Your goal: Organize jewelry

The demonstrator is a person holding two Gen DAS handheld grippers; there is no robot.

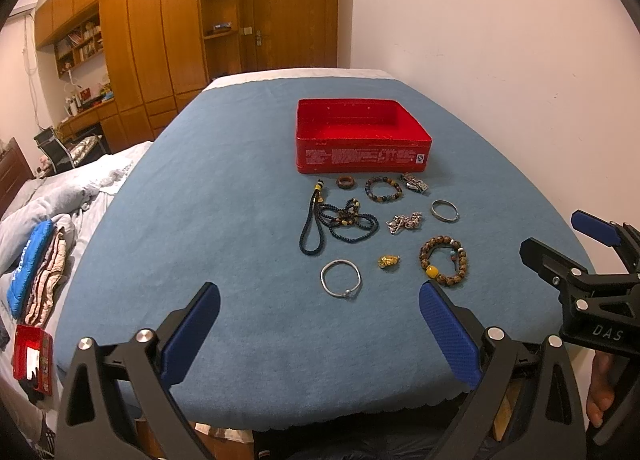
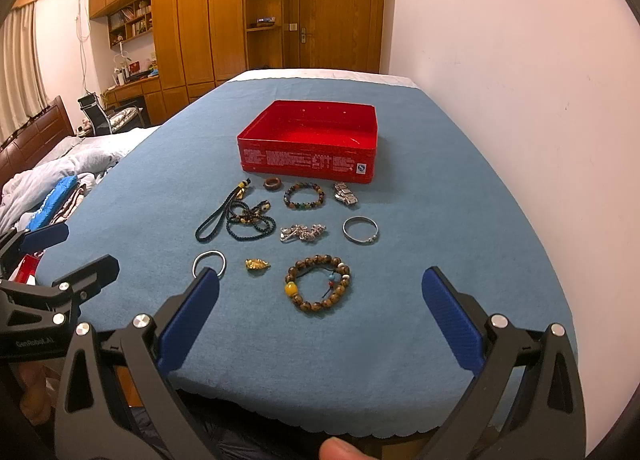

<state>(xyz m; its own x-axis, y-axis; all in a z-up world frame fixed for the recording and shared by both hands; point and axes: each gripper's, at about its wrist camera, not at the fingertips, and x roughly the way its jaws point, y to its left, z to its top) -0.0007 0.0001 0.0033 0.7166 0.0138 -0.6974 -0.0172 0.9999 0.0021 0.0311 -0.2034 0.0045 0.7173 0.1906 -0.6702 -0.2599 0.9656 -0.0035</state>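
The jewelry lies loose on the blue cloth [image 2: 420,340], with the brown bead bracelet [image 2: 318,283] straight ahead between the right gripper [image 2: 320,328]'s wide-spread fingers, probably the first pick. The silver bangle [image 1: 341,278] sits ahead between the left gripper [image 1: 320,334]'s equally wide fingers. Beyond both waits the empty red tin [image 2: 310,142], likely the destination

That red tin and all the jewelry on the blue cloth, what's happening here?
A person holds a two-finger gripper in each hand; the left gripper and right gripper are both open and hold nothing. The red tin sits empty. Bracelets, like the brown beaded bracelet, lie loose on the blue cloth in front of it. Nothing's been sorted.
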